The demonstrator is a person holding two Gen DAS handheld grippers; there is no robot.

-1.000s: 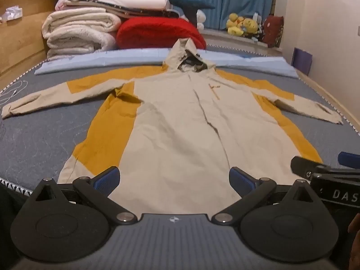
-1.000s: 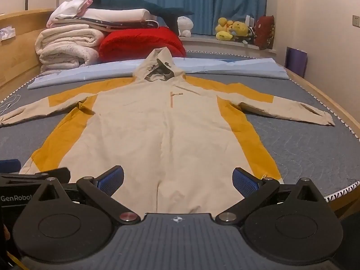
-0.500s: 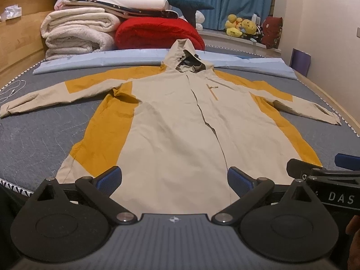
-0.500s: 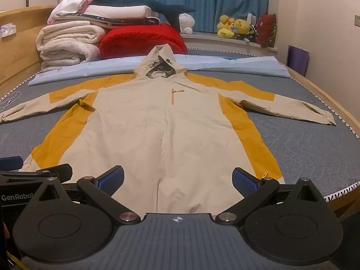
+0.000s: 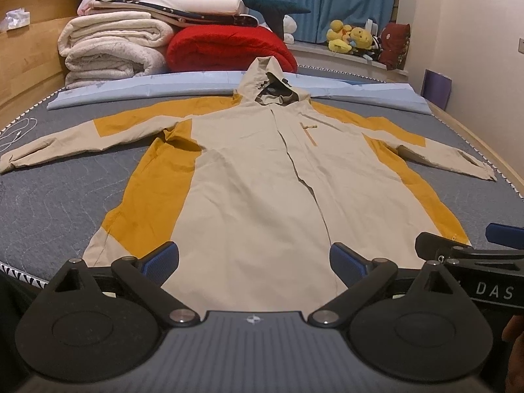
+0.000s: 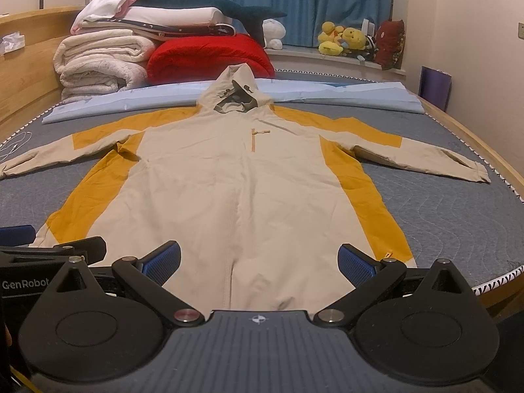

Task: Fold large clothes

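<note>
The beige-and-yellow hooded jacket point(image 5: 249, 177) lies flat and fully spread on the bed point(image 5: 49, 203), sleeves out and no fold made, while the left hand-held gripper point(image 5: 253, 258) and right hand-held gripper point(image 6: 258, 262) hover wide apart, empty, near its hem.

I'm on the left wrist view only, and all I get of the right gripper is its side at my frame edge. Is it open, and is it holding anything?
Observer: The right gripper is open and empty, pointed at the middle of the jacket hem.
Operator: Its body hides the hem corner on that side from me. How does it lie?
Observer: The hem corner lies flat on the mattress, just outside the gripper's right finger.
Operator: Any bed left beyond that corner?
Observer: Yes, bare mattress runs from the corner out to the edge trim.
</note>
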